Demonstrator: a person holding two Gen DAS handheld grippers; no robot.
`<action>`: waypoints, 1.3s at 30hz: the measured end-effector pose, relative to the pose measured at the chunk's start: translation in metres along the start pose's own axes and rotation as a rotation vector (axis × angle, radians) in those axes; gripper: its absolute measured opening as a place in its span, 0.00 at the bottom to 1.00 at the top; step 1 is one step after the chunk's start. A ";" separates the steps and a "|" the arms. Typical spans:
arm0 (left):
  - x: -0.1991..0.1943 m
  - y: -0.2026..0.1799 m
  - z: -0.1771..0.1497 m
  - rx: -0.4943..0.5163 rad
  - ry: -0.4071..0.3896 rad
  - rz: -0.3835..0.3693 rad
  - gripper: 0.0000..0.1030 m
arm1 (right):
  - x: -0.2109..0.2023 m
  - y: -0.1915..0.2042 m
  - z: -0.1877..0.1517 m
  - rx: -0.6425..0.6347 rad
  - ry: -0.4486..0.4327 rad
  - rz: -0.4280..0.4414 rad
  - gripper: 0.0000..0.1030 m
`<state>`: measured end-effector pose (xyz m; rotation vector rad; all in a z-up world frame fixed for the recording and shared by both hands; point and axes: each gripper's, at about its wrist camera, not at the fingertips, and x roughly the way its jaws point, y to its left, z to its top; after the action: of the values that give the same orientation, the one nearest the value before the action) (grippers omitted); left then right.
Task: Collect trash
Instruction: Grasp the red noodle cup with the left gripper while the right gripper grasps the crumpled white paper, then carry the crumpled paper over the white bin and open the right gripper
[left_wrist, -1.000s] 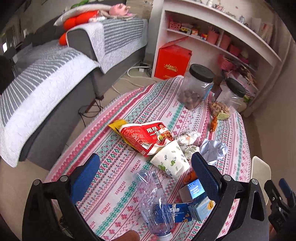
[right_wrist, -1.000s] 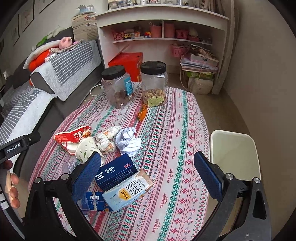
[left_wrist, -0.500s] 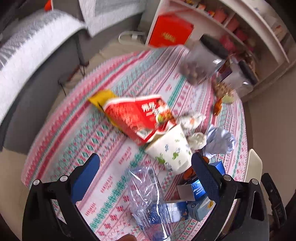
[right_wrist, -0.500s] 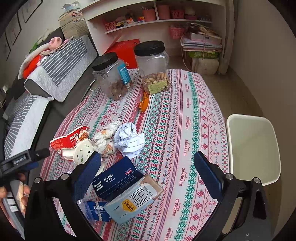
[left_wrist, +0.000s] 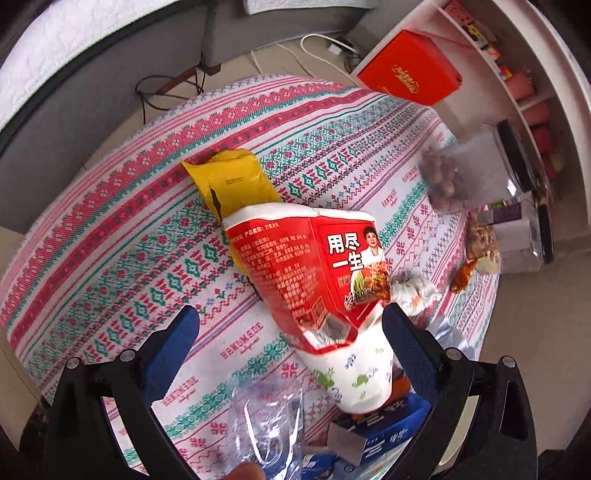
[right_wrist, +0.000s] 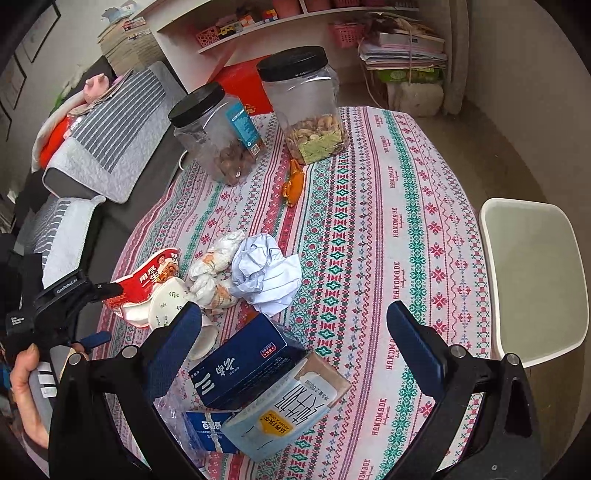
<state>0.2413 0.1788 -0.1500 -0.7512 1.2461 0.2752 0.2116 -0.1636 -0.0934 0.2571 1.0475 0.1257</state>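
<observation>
Trash lies on the patterned tablecloth (right_wrist: 369, 229). In the left wrist view my left gripper (left_wrist: 291, 336) is open and empty, just above a red snack bag (left_wrist: 314, 266) that lies over a white paper cup (left_wrist: 354, 373) and a yellow wrapper (left_wrist: 229, 184); a crushed clear bottle (left_wrist: 266, 417) is below. In the right wrist view my right gripper (right_wrist: 293, 332) is open and empty above a dark blue box (right_wrist: 240, 365) and a light carton (right_wrist: 284, 413). Crumpled paper (right_wrist: 266, 273), tissues (right_wrist: 212, 273) and an orange wrapper (right_wrist: 293, 184) lie further on.
Two clear jars with black lids (right_wrist: 221, 136) (right_wrist: 306, 103) stand at the table's far side. A white bin (right_wrist: 532, 280) stands beside the table on the right. A grey sofa (right_wrist: 92, 147), a red box (left_wrist: 410, 70) and shelves lie beyond.
My left gripper has moved forward and down toward the red snack bag, which now fills its view. My right gripper has edged forward over the boxes. Both stay open.
</observation>
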 end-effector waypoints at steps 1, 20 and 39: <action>0.004 0.000 0.002 -0.013 0.002 -0.005 0.93 | 0.002 0.000 0.001 0.000 0.001 -0.002 0.93; -0.016 -0.058 -0.010 0.321 -0.116 0.025 0.36 | 0.057 0.001 0.021 0.031 0.056 -0.004 0.93; -0.076 -0.097 -0.059 0.634 -0.498 0.169 0.36 | 0.097 0.031 0.022 -0.133 0.071 -0.021 0.25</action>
<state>0.2278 0.0851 -0.0520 -0.0190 0.8426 0.1718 0.2792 -0.1155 -0.1558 0.1222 1.1071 0.1855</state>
